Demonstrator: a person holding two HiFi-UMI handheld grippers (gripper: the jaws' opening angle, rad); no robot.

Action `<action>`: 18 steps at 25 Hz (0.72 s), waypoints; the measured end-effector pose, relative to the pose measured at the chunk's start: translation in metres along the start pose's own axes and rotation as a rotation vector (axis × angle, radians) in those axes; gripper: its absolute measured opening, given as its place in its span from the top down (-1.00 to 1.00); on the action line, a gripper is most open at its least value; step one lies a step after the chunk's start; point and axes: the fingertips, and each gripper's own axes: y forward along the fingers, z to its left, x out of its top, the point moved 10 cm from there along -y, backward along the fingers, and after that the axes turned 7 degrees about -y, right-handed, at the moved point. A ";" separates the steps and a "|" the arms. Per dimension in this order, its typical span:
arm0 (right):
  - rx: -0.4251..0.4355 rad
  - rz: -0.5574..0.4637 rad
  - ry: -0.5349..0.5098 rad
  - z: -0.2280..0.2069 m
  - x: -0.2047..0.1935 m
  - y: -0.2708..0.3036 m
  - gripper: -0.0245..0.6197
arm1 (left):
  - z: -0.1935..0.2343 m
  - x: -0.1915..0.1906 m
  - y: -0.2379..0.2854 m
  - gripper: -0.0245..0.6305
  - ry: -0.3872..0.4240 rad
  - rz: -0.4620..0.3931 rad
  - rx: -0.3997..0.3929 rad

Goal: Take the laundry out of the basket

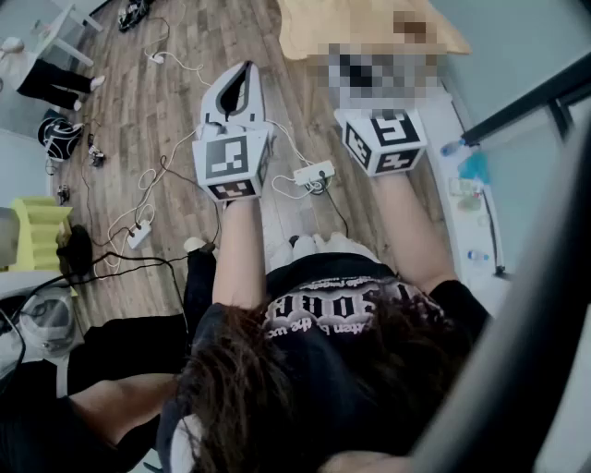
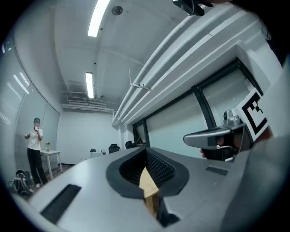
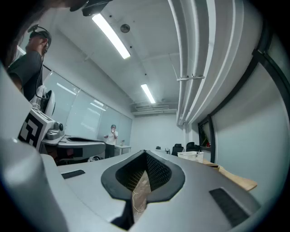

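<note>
Since nothing is caught between them, the jaws of the left gripper (image 2: 146,152) are seen clenched on empty air. Their grey shells are met at the tip, and only a thin tan sliver is shown through the slit between the dark ribbed pads. The right gripper (image 3: 145,154) is likewise pressed closed and empty in its own view.

In the head view both are held out side by side by bare forearms (image 1: 238,249). The left gripper is placed at centre left with its tapered jaws drawn to a point, and the right gripper at centre right with its jaw end hidden there.

Below them a brown wood-plank floor (image 1: 129,111) is crossed by white cables, and a white power strip (image 1: 312,174) is laid between the two grippers. A pale wooden table (image 1: 319,28) is found at the upper middle of that frame.

In the right gripper view a white perforated laundry basket (image 3: 194,156) is seen right of centre, at the far end of that table and well apart from both grippers. Its contents cannot be made out.

A person in a white top (image 2: 34,147) is seen standing at the far left of the left gripper view.
</note>
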 end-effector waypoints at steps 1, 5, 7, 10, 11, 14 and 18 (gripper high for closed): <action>0.002 0.002 0.000 0.000 0.000 0.000 0.84 | 0.000 0.000 0.000 0.92 -0.003 0.002 0.000; 0.008 0.003 -0.008 0.003 0.001 0.003 0.84 | 0.002 0.001 0.000 0.92 -0.011 0.005 0.000; 0.009 0.002 -0.011 0.004 0.001 0.003 0.84 | 0.003 0.000 -0.001 0.92 -0.014 0.002 0.004; 0.007 0.002 -0.005 0.005 0.001 0.005 0.84 | 0.006 0.000 0.000 0.92 -0.022 0.006 0.010; 0.010 0.001 0.003 0.006 0.002 0.007 0.84 | 0.010 -0.001 0.000 0.92 -0.021 0.001 0.008; 0.018 -0.009 0.018 0.011 0.002 0.014 0.83 | 0.020 -0.004 -0.002 0.92 -0.025 -0.001 0.011; 0.033 -0.013 0.018 0.023 0.000 0.024 0.83 | 0.039 -0.013 -0.006 0.92 -0.036 -0.002 0.018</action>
